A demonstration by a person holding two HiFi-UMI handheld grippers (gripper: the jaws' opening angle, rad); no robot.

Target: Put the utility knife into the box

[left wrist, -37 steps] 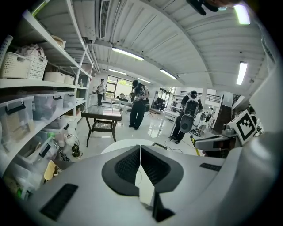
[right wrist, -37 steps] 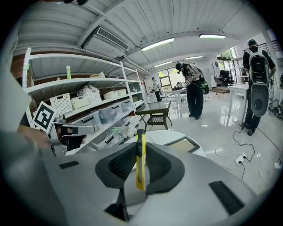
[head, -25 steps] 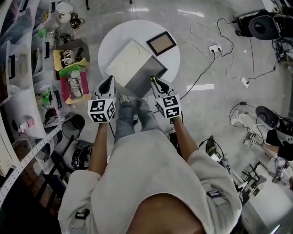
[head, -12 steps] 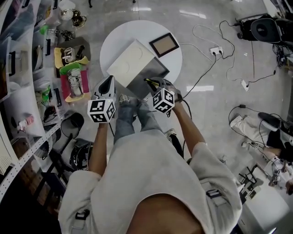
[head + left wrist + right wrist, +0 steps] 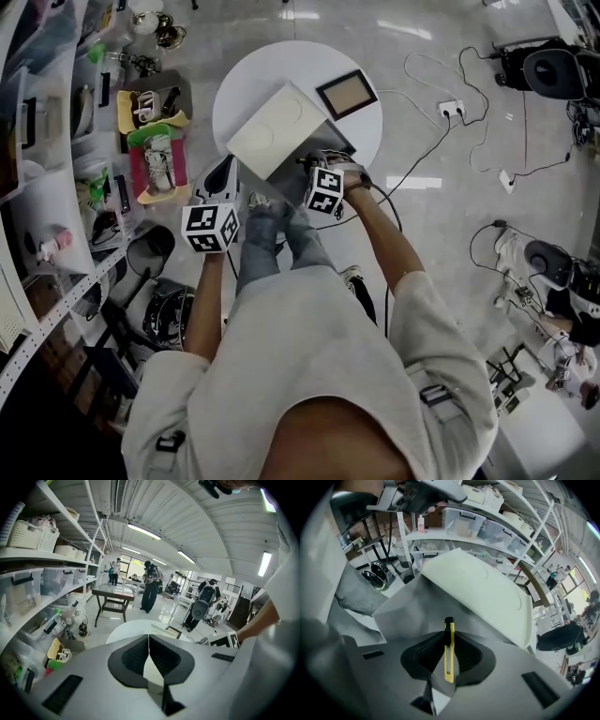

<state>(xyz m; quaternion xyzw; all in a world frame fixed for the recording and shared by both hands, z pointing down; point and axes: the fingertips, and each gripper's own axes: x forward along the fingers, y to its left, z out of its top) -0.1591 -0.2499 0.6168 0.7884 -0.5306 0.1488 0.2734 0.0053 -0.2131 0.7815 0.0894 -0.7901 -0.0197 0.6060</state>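
The yellow utility knife [image 5: 449, 656] with a black tip stands edge-on between the pads of my right gripper [image 5: 449, 645], which is shut on it. That gripper [image 5: 310, 165] hangs over the near edge of the open box [image 5: 330, 141] on the round white table [image 5: 366, 127]. The box's pale lid [image 5: 278, 129] leans back to the left, and it fills the top of the right gripper view [image 5: 487, 590] above the grey box wall [image 5: 405, 609]. My left gripper [image 5: 223, 172] stays left of the box, shut and empty [image 5: 149, 651].
A framed picture [image 5: 347, 94] lies on the table behind the box. Shelves with bins and clutter line the left side, with a yellow tray [image 5: 150, 108] on the floor there. Cables and a power strip [image 5: 449, 108] run across the floor at right.
My right gripper has carried the knife forward and to the left, from beside the box's near corner to over its opening. The left gripper has hardly moved.
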